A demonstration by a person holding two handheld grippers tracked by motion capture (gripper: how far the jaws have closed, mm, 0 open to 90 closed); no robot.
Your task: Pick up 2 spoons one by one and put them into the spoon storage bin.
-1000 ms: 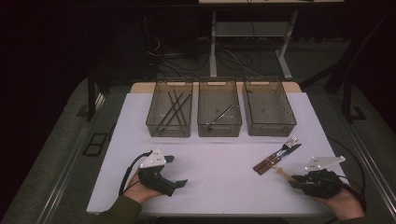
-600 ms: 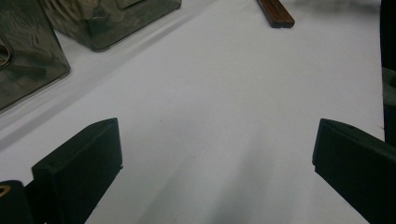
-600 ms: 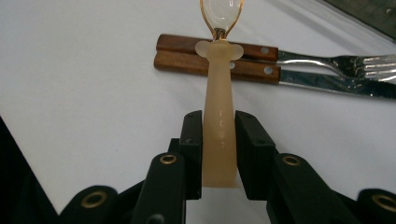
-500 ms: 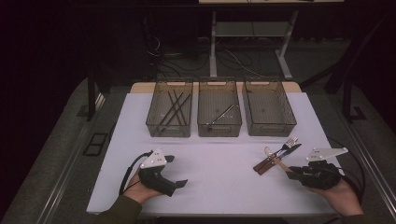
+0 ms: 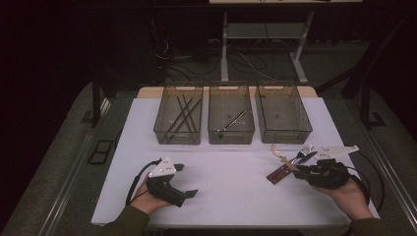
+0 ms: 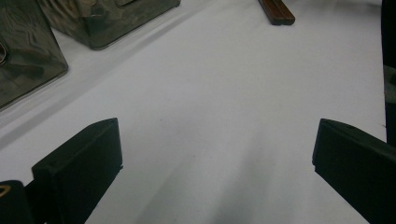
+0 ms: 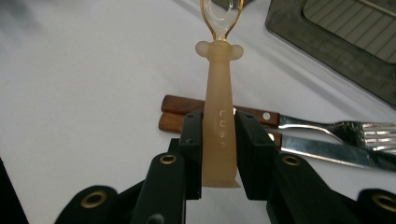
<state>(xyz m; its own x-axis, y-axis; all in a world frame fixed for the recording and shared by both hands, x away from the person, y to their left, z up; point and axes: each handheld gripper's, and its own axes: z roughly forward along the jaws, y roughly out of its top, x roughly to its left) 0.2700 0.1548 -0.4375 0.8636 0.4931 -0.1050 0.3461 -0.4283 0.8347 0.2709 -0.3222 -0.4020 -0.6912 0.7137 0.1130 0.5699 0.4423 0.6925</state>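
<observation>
My right gripper point(image 7: 219, 122) is shut on the beige handle of a spoon point(image 7: 218, 93) with a clear amber bowl, and the spoon points away from me. From above, the spoon point(image 5: 280, 153) is raised over the table at the right, ahead of the right gripper point(image 5: 299, 171). Under it lie a fork point(image 7: 348, 129) and a knife point(image 7: 322, 150) with wooden handles, side by side on the white table point(image 5: 236, 167). At the front left, my left gripper point(image 5: 186, 180) rests on the table with its jaws wide apart and nothing between them; the left gripper point(image 6: 215, 158) faces bare tabletop.
Three smoky plastic bins stand in a row at the back. The left bin point(image 5: 161, 129) holds several dark sticks, the middle bin point(image 5: 231, 135) one metal utensil, and the right bin point(image 5: 285, 132) shows nothing inside. The wooden handles point(image 6: 276, 10) lie far ahead of the left gripper.
The right hand has moved up and a little toward the bins, lifting the spoon away from the fork and knife. The left hand has kept still.
</observation>
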